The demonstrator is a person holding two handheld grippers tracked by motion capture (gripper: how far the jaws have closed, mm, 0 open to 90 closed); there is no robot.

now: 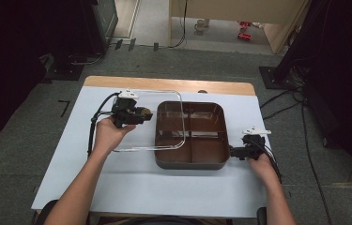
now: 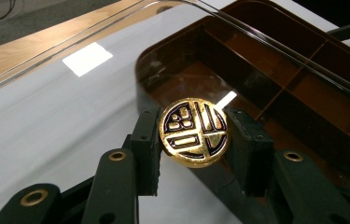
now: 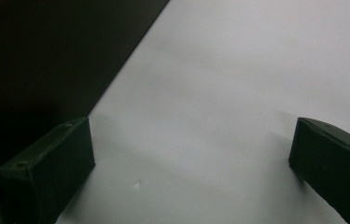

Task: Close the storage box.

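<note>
I hold a two-jaw gripper in each hand over a white tabletop (image 1: 131,187). My left gripper (image 2: 194,135) has its jaws closed on a round gold knob (image 2: 194,132) with a dark embossed emblem, one black pad pressed against each side of it. That knob belongs to a clear glass lid (image 1: 148,121), square with rounded corners, which I hold tilted. Seen from above, the lid sits mostly to the left of a brown square pan (image 1: 192,136), and its right edge overlaps the pan's left part. The pan is dark brown inside, split by raised dividers into compartments, and stands near the middle of the tabletop. In the left gripper view, the pan's left wall and dividers show through the glass just beyond the knob. My right gripper (image 1: 241,152) rests low at the pan's right side, near its front right corner, pointing toward the pan wall. In the right gripper view its jaws (image 3: 186,163) stand wide apart with nothing between them, bare white tabletop below, and the pan's dark wall along the upper left.
</note>
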